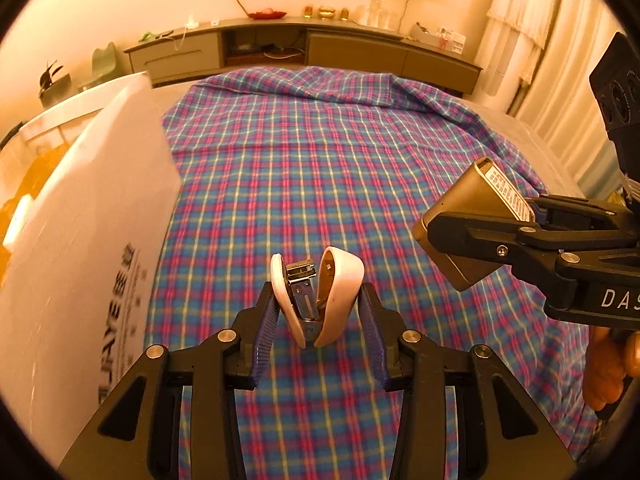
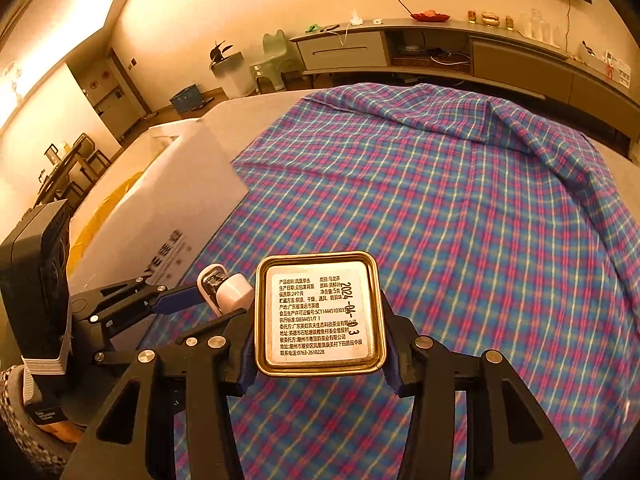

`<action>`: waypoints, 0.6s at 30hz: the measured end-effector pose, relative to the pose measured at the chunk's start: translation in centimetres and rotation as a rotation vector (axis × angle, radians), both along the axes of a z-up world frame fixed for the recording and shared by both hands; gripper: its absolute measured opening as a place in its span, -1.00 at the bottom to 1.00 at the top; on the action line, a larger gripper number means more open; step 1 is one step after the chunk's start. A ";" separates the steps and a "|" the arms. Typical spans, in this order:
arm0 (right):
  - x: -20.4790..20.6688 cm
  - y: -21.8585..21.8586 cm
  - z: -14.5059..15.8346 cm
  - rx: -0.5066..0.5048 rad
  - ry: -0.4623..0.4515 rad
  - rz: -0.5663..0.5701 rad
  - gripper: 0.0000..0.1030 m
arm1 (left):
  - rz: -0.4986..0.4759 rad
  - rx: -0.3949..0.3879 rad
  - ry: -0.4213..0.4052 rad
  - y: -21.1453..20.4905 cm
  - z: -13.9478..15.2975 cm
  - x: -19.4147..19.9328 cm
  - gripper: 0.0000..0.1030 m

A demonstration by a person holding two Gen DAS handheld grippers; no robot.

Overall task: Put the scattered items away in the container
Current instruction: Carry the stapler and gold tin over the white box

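A white stapler, hinged partly apart with its metal magazine showing, hangs above the plaid cloth, and my left gripper is shut on it with the blue pads against its two shells. My right gripper is shut on a square gold tin whose white printed label faces the camera. In the left wrist view the tin and right gripper hover at the right. The right wrist view shows the stapler in the left gripper at the lower left. A white cardboard box stands open at the left, with something yellow inside.
A blue and pink plaid cloth covers the bed under both grippers. The white box sits on the bed's left edge. A low cabinet runs along the far wall and curtains hang at the right. A person's hand grips the right tool.
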State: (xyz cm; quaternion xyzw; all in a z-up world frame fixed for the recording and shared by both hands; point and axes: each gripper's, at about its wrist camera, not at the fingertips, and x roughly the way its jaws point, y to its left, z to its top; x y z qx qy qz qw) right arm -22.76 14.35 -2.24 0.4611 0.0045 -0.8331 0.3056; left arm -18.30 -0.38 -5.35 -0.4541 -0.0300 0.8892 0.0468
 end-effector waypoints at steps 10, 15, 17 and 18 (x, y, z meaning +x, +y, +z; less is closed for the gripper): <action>4.4 -0.3 0.6 -0.053 -0.008 -0.005 -0.03 | -0.017 0.002 -0.022 -0.7 -0.1 4.1 -0.18; 6.3 -0.4 0.7 -0.071 -0.007 -0.008 -0.02 | -0.024 0.010 -0.025 -0.9 0.0 6.3 -0.18; 7.1 -0.5 1.0 -0.077 -0.003 -0.008 -0.02 | -0.030 0.013 -0.025 -0.9 0.2 7.2 -0.18; 7.5 -0.5 1.1 -0.082 -0.002 -0.007 -0.02 | -0.032 0.013 -0.025 -1.0 0.2 7.6 -0.18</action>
